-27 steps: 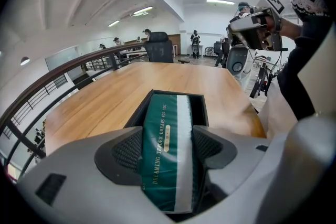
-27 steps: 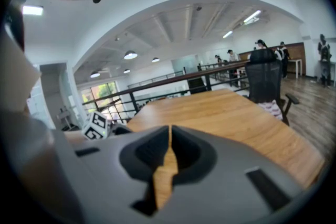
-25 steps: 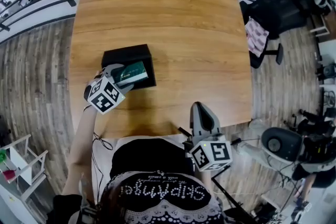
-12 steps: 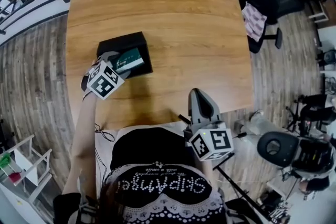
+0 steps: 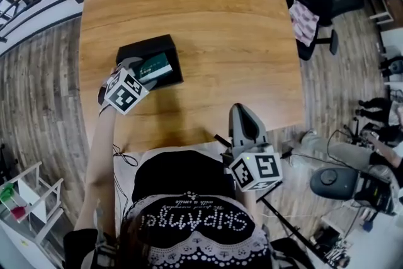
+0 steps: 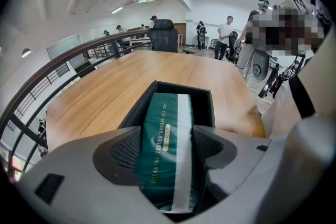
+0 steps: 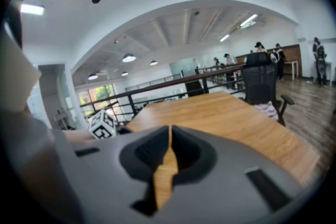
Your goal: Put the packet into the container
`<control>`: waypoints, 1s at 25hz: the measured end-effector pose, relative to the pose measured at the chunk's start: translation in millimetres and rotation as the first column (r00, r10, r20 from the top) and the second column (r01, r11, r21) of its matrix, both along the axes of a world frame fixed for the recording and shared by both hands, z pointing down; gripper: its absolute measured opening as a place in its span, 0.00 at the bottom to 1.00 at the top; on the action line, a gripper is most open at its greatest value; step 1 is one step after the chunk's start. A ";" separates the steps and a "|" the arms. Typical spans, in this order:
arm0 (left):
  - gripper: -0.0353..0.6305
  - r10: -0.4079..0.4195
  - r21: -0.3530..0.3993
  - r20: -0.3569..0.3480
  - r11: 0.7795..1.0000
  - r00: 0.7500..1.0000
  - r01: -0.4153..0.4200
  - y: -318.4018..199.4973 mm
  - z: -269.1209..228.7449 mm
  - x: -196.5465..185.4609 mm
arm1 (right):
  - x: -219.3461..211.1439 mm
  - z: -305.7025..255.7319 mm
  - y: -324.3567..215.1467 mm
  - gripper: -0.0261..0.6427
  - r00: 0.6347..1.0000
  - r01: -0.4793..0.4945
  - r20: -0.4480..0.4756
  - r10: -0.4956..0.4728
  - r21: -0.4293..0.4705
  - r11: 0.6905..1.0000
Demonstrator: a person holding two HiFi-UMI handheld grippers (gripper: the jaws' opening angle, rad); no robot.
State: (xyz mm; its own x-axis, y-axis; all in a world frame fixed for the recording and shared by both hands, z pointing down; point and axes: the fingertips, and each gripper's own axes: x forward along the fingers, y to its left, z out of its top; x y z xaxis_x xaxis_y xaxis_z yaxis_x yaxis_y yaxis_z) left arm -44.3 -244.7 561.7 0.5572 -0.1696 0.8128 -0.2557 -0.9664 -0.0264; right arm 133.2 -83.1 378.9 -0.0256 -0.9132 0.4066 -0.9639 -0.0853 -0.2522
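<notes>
Packet (image 6: 163, 113), dark green plastic with 1 white stripe, clamped between left gripper (image 6: 167, 147) jaws, far end inside black rectangular container (image 5: 146, 46). Right gripper (image 7: 170, 144) jaws together, empty, well right of container.

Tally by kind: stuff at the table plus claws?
Green packet: 1
Black box: 1
Claws: 2, left claw and right claw
Total: 4
</notes>
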 end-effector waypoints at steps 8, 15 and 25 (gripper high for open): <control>0.56 -0.070 -0.037 -0.105 0.997 0.992 0.066 -4.9 -20.5 2.0 | -0.2 -1.9 5.8 0.10 1.000 -0.009 -0.003 0.009 0.002 1.000; 0.56 -0.092 0.027 -0.166 0.995 0.982 0.098 -8.6 -44.4 -1.2 | 3.7 -2.2 7.6 0.10 1.000 -0.007 -0.010 0.007 0.008 1.000; 0.39 -0.144 0.122 -0.357 0.972 0.923 0.199 -7.2 -108.5 2.0 | 12.3 -9.5 11.3 0.10 1.000 -0.002 -0.028 0.003 0.030 1.000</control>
State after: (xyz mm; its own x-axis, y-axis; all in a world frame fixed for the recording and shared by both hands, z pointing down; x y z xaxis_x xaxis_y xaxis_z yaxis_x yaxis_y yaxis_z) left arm -42.2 -251.9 453.2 0.7483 -0.3944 0.5333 -0.4369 -0.8981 -0.0512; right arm 145.5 -71.8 369.5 -0.0119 -0.9251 0.3796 -0.9705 -0.0807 -0.2273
